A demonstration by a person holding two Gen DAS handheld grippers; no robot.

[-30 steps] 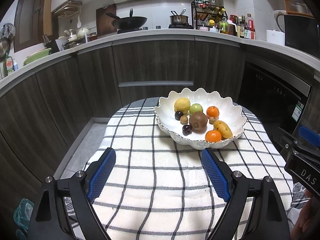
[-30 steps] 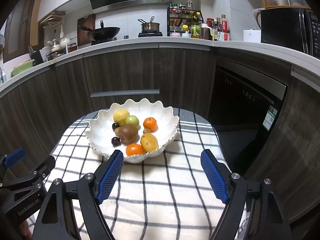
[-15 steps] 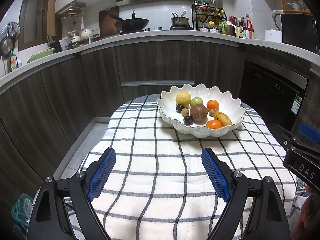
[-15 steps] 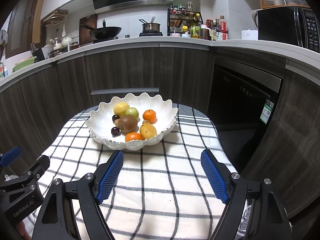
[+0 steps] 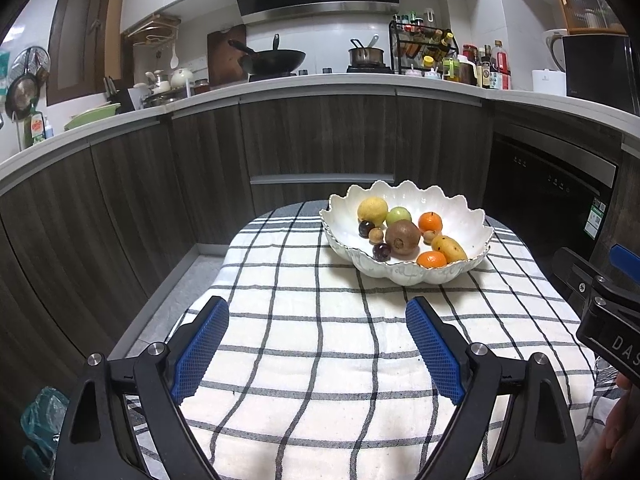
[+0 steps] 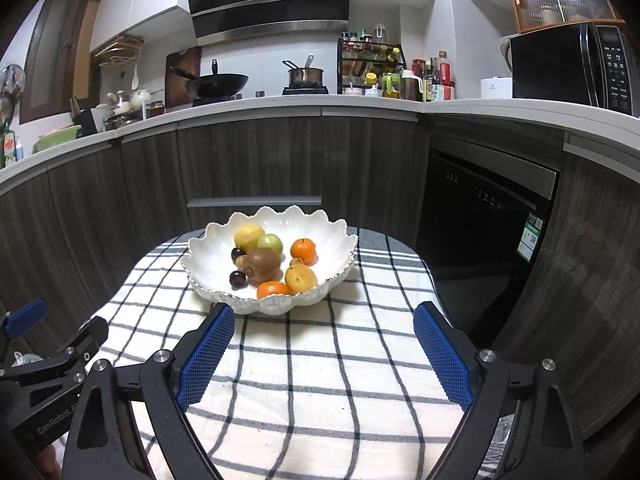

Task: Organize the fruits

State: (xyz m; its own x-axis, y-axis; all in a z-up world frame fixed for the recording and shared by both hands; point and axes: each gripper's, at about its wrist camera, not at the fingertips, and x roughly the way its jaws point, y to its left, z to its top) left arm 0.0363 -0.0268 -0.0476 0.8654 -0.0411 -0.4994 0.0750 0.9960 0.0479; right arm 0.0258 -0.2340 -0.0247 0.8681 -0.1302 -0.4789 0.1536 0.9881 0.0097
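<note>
Left gripper (image 5: 318,344) is held open, empty; right gripper (image 6: 324,350) jaws were just widening, nothing between. "GenRobot.AI" and "DAS" are read on gripper bodies. Fruit bowl (image 6: 212,256) stands ahead.

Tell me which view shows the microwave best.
The right wrist view: the microwave shows its whole door and keypad on the counter, upper right. In the left wrist view the microwave is cut by the picture's edge, with only one dark side visible.
</note>
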